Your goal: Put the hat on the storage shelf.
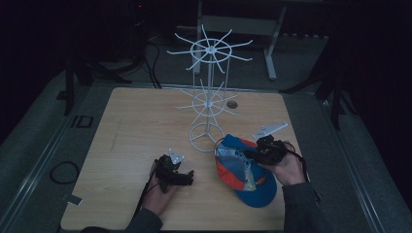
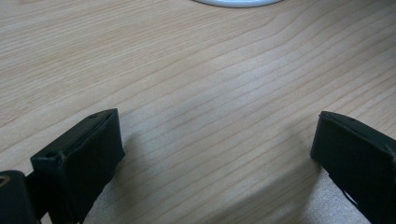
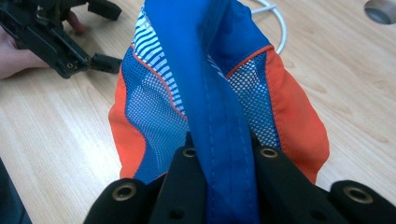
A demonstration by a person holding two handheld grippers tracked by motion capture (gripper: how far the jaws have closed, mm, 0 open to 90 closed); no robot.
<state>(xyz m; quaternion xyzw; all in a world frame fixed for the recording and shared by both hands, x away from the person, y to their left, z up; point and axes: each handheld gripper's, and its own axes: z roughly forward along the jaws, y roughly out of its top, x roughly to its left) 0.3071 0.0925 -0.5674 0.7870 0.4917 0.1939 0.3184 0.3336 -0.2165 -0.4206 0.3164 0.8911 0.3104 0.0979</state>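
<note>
Right gripper (image 3: 227, 186) pinching blue cap (image 3: 219, 93) band, seen close; from above, left gripper (image 1: 187, 177) spread, empty, beside white rack (image 1: 209, 87) on table (image 1: 136, 126).

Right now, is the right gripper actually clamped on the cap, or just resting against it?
Clamped. In the right gripper view, the right gripper's black jaws pinch a blue fold of the cap between them.

You've got loads of open counter (image 1: 131, 126) on the left; the white wire rack (image 1: 209, 92) blocks the middle, cap (image 1: 245, 172) just beside its base.
</note>
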